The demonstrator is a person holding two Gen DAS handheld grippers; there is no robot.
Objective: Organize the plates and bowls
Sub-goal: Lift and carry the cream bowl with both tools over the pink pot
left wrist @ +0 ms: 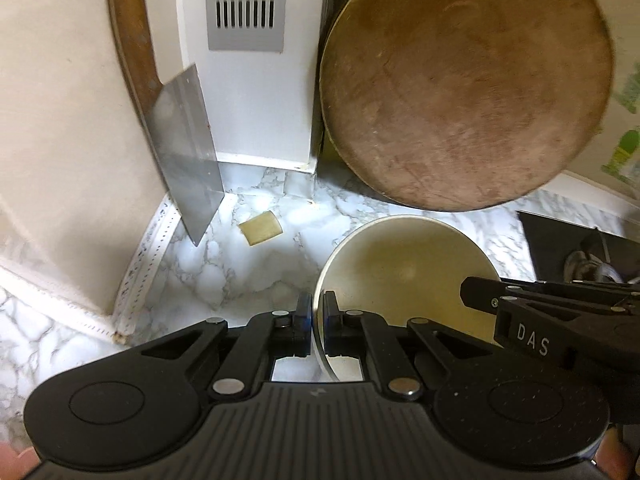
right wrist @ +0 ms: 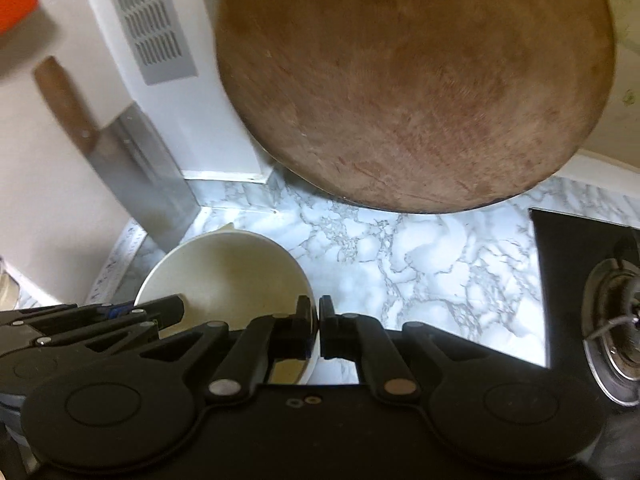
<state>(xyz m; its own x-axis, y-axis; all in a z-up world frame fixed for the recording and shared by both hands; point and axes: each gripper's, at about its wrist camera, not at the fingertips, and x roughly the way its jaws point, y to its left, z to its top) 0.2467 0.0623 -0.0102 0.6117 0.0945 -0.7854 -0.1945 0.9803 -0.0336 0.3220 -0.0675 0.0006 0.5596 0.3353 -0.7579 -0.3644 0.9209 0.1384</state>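
A cream bowl [left wrist: 408,272] hangs above the marble counter [left wrist: 224,272], gripped from both sides. My left gripper [left wrist: 317,320] is shut on its left rim, one pad inside and one outside. In the right wrist view the same bowl [right wrist: 224,276] sits at lower left, and my right gripper [right wrist: 316,320] is shut on its right rim. The other gripper's black body shows at the right edge of the left wrist view and at the lower left of the right wrist view. The bowl looks empty inside.
A big round wooden chopping board [left wrist: 468,92] leans upright against the back wall. A cleaver [left wrist: 180,152] with a wooden handle leans in the left corner beside a white column with a vent [left wrist: 246,4]. A small yellowish scrap [left wrist: 261,227] lies on the counter. A black hob with a burner [right wrist: 612,320] is at right.
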